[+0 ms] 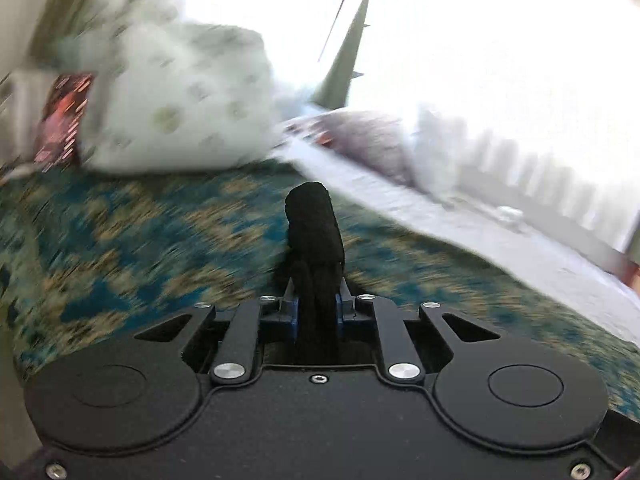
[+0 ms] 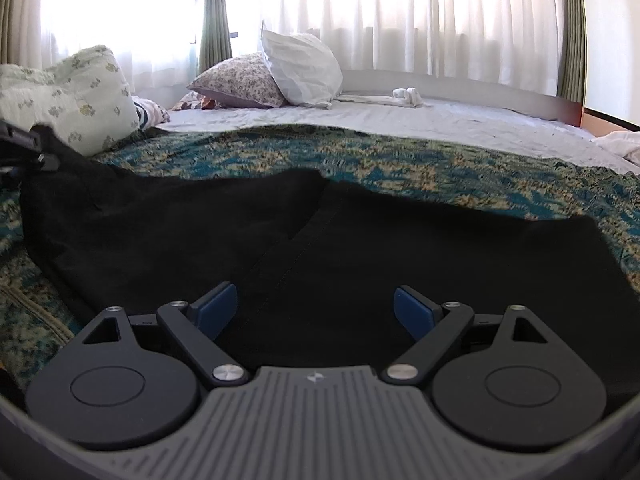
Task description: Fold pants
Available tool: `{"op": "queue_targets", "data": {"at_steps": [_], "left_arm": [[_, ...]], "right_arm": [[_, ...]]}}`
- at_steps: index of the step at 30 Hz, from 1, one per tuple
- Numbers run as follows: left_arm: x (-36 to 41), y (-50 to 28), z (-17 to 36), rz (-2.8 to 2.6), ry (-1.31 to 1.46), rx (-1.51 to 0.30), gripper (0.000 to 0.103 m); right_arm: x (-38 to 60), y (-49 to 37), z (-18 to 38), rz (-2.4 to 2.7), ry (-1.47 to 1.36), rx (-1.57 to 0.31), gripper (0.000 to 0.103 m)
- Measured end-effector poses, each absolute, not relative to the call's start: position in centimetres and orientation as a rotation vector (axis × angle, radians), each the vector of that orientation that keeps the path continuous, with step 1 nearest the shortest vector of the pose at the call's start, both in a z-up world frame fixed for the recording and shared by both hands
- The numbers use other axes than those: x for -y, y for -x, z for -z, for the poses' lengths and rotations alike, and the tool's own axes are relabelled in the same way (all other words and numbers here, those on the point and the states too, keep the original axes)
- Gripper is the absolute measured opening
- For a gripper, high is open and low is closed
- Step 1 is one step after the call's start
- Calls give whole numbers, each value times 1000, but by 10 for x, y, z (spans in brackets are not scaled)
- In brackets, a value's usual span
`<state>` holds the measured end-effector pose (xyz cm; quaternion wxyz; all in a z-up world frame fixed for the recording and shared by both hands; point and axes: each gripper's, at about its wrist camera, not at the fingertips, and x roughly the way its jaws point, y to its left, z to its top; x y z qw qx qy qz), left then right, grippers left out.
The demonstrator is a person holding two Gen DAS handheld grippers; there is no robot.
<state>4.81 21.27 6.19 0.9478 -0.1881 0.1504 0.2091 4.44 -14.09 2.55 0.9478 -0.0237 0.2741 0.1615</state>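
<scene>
Our right gripper [image 2: 315, 308] hovers with fingers wide over the black pants [image 2: 360, 248], which lie spread on the patterned bedspread [image 2: 400, 160]. Our left gripper [image 1: 316, 300] pinches a bunched fold of them.

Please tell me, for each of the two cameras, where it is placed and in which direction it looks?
Left wrist: sits on the left gripper, shut on the black pants, facing blurred pillows and curtain.
Right wrist: sits on the right gripper, open low over the pants, facing the window.
Shared: pants, patterned blanket, green-dotted pillow.
</scene>
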Motion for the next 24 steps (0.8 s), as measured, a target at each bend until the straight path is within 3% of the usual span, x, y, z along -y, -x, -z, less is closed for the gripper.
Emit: {"op": "queue_targets", "data": {"at_steps": [14,20,24], "left_arm": [[-74,-55,-89,-185,126,-296,13],[31,-60,-115,149,23,-281,13],[110,-71,-98,453,-34,-426,16]], "right_arm": [[217,-47,-47,-236,-139,-554,93],[276,-38,-46,-78,-243,-555,93],[321,-23,-48,44,-283,-530,93]]}}
